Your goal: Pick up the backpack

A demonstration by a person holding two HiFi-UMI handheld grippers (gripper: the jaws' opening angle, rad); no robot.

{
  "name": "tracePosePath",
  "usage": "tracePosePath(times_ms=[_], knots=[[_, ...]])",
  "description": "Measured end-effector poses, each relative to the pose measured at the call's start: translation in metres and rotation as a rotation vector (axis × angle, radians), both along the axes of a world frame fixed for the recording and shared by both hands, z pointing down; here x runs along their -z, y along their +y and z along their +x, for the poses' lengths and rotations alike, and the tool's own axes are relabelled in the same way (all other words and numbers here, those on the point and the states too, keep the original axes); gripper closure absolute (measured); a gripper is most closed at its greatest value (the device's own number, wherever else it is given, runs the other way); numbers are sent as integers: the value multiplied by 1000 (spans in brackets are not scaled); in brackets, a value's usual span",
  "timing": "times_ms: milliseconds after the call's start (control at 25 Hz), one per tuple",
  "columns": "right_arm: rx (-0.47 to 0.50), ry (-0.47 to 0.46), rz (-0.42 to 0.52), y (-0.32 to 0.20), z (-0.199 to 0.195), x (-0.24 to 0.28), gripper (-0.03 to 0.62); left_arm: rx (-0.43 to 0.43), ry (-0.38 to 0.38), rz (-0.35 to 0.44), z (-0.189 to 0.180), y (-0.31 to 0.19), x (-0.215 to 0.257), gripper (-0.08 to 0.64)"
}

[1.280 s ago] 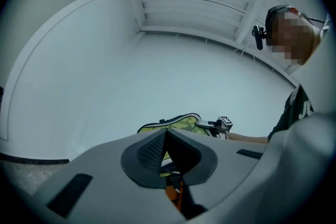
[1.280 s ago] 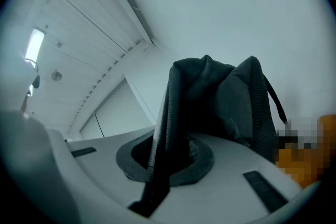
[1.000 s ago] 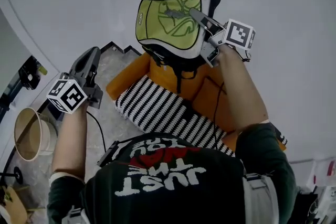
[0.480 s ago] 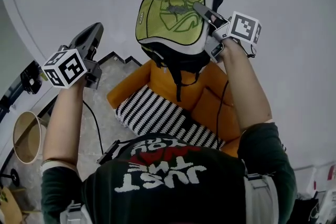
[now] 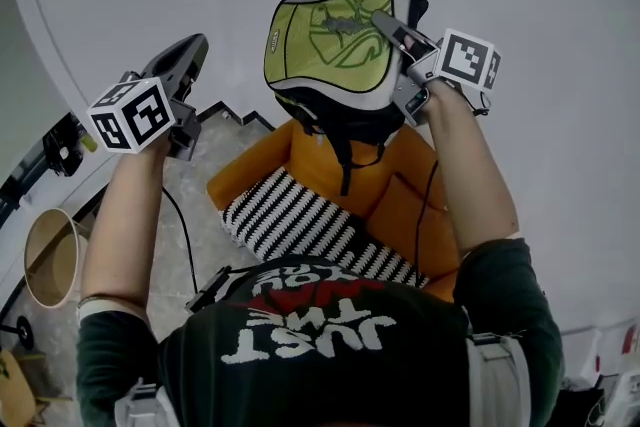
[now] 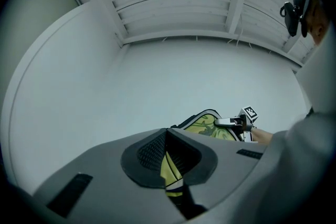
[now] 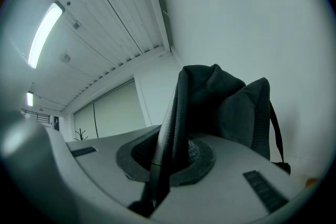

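My right gripper is clamped on the black strap of the green backpack, which hangs above the orange chair; my left gripper is closed, empty, well apart.

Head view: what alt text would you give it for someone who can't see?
A person's right gripper holds a lime-green and black backpack in the air above an orange armchair with a black-and-white striped cushion. The left gripper is raised beside it, touching nothing.
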State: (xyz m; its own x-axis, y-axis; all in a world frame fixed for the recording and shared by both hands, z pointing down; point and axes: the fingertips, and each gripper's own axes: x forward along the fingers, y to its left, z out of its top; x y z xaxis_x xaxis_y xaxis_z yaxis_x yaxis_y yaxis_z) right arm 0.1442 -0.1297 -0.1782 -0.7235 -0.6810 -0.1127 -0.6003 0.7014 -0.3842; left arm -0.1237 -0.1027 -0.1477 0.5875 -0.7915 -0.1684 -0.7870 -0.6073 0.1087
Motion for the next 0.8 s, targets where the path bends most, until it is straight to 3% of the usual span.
tracePosePath(times_ms=[800], knots=[[-1,-7,-33,-2,2,-3,548,6,0,0,-4,-3,13,549]])
